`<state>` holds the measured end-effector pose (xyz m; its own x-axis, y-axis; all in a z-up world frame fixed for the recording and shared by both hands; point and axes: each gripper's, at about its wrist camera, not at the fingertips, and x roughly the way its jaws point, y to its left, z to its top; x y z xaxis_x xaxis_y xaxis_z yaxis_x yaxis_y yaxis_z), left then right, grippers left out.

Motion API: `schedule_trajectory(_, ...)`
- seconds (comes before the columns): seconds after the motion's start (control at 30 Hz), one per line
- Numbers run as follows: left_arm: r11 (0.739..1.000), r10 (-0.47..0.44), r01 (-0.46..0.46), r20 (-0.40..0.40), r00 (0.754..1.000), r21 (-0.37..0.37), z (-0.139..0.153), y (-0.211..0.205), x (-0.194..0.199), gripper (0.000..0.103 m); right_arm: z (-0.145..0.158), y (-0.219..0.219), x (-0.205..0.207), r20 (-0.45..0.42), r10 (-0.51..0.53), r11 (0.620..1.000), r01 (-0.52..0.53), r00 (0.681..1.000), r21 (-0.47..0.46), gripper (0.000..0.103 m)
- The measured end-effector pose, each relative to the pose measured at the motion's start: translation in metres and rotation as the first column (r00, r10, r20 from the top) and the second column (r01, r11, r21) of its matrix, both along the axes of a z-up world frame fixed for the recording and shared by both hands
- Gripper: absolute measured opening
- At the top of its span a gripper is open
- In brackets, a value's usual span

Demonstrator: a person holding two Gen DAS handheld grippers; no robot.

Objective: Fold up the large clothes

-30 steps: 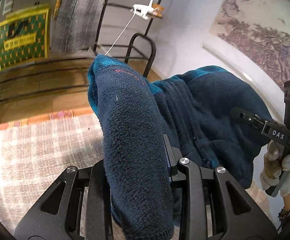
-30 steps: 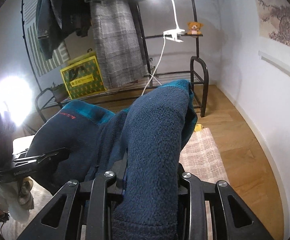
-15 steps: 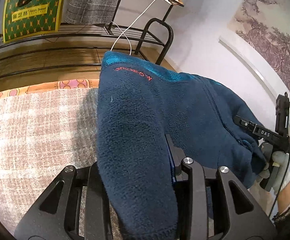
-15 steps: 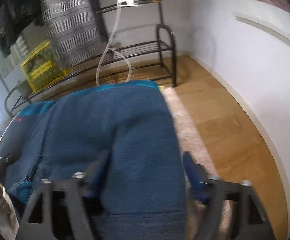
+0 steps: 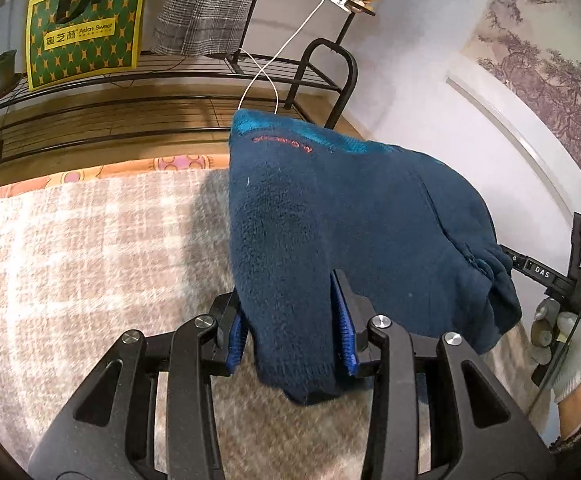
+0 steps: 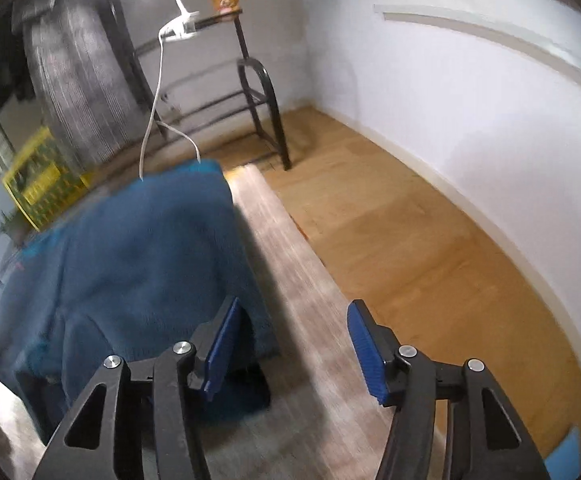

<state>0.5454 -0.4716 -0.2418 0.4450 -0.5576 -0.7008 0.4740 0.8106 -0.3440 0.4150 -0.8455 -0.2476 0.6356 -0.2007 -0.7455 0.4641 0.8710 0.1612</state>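
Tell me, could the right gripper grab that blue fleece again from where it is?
Probably yes: the right gripper, jaws closing on nothing, sits just beside the blue fleece, with only bare rug between them.

Left gripper points steeply down, its blue pads clamped on a fold of fleece. Right gripper tilts down too, jaws closing with nothing between them. A gloved hand grips its handle.
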Motion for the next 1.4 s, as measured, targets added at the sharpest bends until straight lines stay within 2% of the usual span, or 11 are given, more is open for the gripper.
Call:
schedule_trajectory(0.13, 1.0, -0.003, 0.002, 0.052, 0.999, 0.018, 0.019, 0.009, -0.024, 0.037, 0.024, 0.007, -0.018, 0.029, -0.008, 1.0, 0.008, 1.0, -0.009, 0.056)
schedule_trajectory(0.33, 1.0, -0.001, 0.0, 0.131, 0.991, 0.004, 0.073, 0.04, -0.067, 0.037, 0.071, 0.025, -0.054, 0.081, -0.009, 0.999, 0.011, 0.997, -0.03, 0.056)
schedule_trajectory(0.5, 1.0, 0.004, 0.0, 0.205, 0.979, -0.018, 0.137, 0.072, -0.114, 0.037, 0.124, 0.053, -0.095, 0.136, 0.016, 0.998, -0.008, 0.991, -0.055, 0.056)
schedule_trajectory(0.73, 0.998, 0.015, 0.004, 0.322, 0.946, -0.059, 0.232, 0.132, -0.202, 0.037, 0.22, 0.099, -0.176, 0.253, 0.06, 0.993, -0.032, 0.966, -0.115, 0.056)
schedule_trajectory(0.83, 0.997, 0.018, 0.009, 0.359, 0.933, -0.074, 0.264, 0.157, -0.24, 0.037, 0.254, 0.12, -0.214, 0.281, 0.094, 0.987, -0.052, 0.955, -0.154, 0.056)
schedule_trajectory(0.93, 0.996, 0.014, 0.023, 0.384, 0.923, -0.091, 0.288, 0.179, -0.275, 0.037, 0.274, 0.137, -0.246, 0.291, 0.109, 0.982, -0.058, 0.951, -0.179, 0.056)
schedule_trajectory(1.1, 0.993, 0.012, 0.035, 0.392, 0.92, -0.114, 0.305, 0.214, -0.322, 0.037, 0.296, 0.166, -0.298, 0.288, 0.14, 0.971, -0.074, 0.947, -0.229, 0.057)
schedule_trajectory(1.27, 0.991, -0.015, 0.064, 0.388, 0.921, -0.114, 0.305, 0.239, -0.367, 0.038, 0.303, 0.192, -0.341, 0.289, 0.161, 0.964, -0.089, 0.944, -0.25, 0.059)
schedule_trajectory(1.4, 0.991, -0.054, 0.098, 0.394, 0.918, -0.094, 0.294, 0.248, -0.401, 0.05, 0.302, 0.208, -0.371, 0.303, 0.158, 0.968, -0.087, 0.94, -0.236, 0.062)
